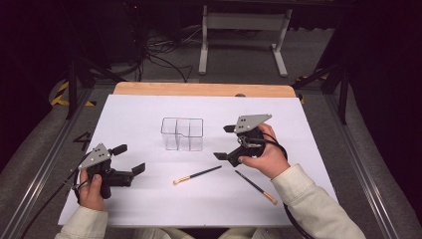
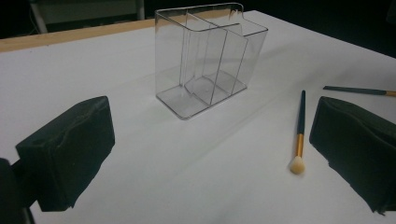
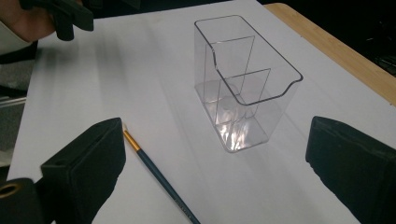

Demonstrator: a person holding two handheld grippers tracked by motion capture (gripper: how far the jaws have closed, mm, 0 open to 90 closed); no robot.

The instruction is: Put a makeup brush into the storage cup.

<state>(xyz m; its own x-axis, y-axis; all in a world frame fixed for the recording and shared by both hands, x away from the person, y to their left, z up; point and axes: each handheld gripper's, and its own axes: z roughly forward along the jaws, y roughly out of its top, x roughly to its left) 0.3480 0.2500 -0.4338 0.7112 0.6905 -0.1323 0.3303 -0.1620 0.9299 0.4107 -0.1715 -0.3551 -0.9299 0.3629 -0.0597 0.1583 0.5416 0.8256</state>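
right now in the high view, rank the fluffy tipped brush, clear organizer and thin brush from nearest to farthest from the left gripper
1. Fluffy tipped brush, just to the right of the left gripper, its tip pointing toward it.
2. Clear organizer, up and to the right, mid-table.
3. Thin brush, far right, by the person's right sleeve.

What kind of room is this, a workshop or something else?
Probably a lab or recording studio: a white-covered table ringed by dark curtains, loose cables on the floor, and a person holding a black gripper in each hand.

clear glossy plastic organizer (image 1: 182, 134); matt white table cover (image 1: 149, 199); wooden table edge (image 1: 199, 89); matt black jaws.
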